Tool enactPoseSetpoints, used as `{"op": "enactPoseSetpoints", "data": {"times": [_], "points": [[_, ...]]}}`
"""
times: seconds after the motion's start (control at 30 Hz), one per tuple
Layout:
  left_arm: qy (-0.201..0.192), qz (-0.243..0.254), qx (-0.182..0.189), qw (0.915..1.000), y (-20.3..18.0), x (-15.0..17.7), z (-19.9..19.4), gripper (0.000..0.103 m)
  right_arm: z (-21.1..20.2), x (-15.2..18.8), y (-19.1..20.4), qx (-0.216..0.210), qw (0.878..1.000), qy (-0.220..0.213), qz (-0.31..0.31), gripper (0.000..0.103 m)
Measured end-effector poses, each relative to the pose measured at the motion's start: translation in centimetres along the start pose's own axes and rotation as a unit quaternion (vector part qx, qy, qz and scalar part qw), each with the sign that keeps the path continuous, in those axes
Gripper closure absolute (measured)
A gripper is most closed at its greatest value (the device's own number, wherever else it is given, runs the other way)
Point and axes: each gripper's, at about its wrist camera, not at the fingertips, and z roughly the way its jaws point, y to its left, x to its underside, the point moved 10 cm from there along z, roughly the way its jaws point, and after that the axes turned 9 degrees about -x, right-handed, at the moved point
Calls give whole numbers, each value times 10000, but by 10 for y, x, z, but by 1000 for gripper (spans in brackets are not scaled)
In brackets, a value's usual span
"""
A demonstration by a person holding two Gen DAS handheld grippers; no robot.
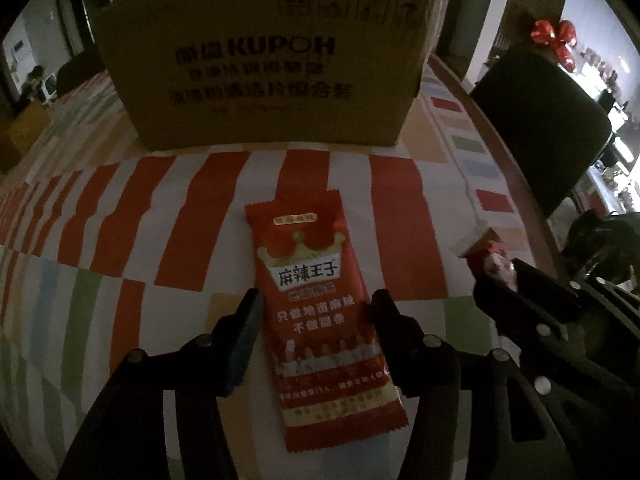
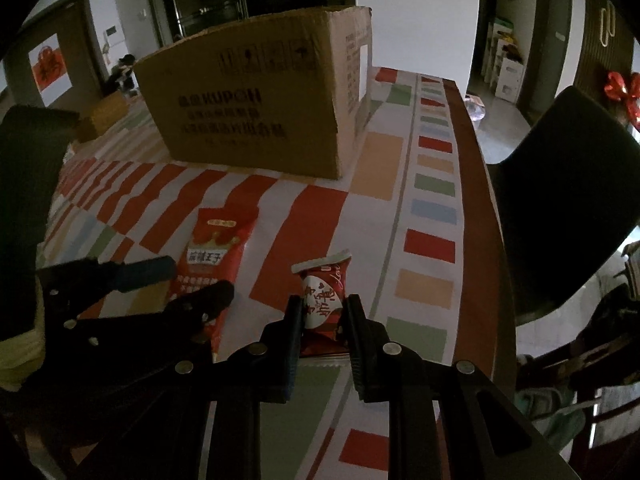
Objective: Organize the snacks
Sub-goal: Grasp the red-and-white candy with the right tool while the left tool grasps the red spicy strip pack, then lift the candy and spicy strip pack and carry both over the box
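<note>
Long snack pack (image 1: 320, 312): a flat red packet with a gold crown, a white name tag with dark letters, and a row of little people near the bottom. Its ends are zigzag cut. It lies flat on the tablecloth (image 1: 120, 208), in front of the box.

Small snack pack (image 2: 323, 304): a short, dark red packet with a big white shape and red letters on it. Its top end is pale and crimped. It sits to the right of the long pack, apart from it.

Left tongs (image 1: 316, 304): wide. 1 finger is on each long side of the long pack. I cannot tell if they touch it.

Right tongs (image 2: 322, 312): narrow, with 1 finger on each side of the small pack. They look like they are squeezing it.

Tablecloth: white with fat red stripes in the middle and small blocks of green, blue, orange and red near the edge.

Cardboard box (image 1: 260, 64): big and brown, with dark print and the word KUPOH. It stands on the cloth behind both packs.

Chair (image 2: 568, 200): dark, just past the right edge of the table.

Red bow (image 1: 554, 38): shiny, far off on the right.
</note>
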Motion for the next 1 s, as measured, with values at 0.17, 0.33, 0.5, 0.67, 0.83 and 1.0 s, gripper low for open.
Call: {"op": "enactPoseSetpoints", "data": {"times": [0.17, 0.33, 0.5, 0.67, 0.83, 1.0], "points": [[78, -2, -124, 9999, -3, 0, 10, 40, 2, 0, -5, 10, 9999, -17, 126, 80], [-50, 127, -39, 9999, -4, -2, 11, 49, 2, 1, -5, -7, 9998, -9, 195, 80], [-7, 116, 291, 9995, 2, 0, 4, 62, 3, 1, 5, -63, 9999, -19, 136, 80], [1, 137, 567, 9983, 4, 1, -4, 67, 0, -2, 16, -115, 9998, -81, 146, 80], [-135, 82, 745, 9971, 15, -1, -21, 67, -8, -8, 24, -119, 9996, -201, 155, 80], [-347, 25, 905, 9953, 31, -9, -46, 67, -20, -18, 34, -91, 9992, -362, 118, 80]]}}
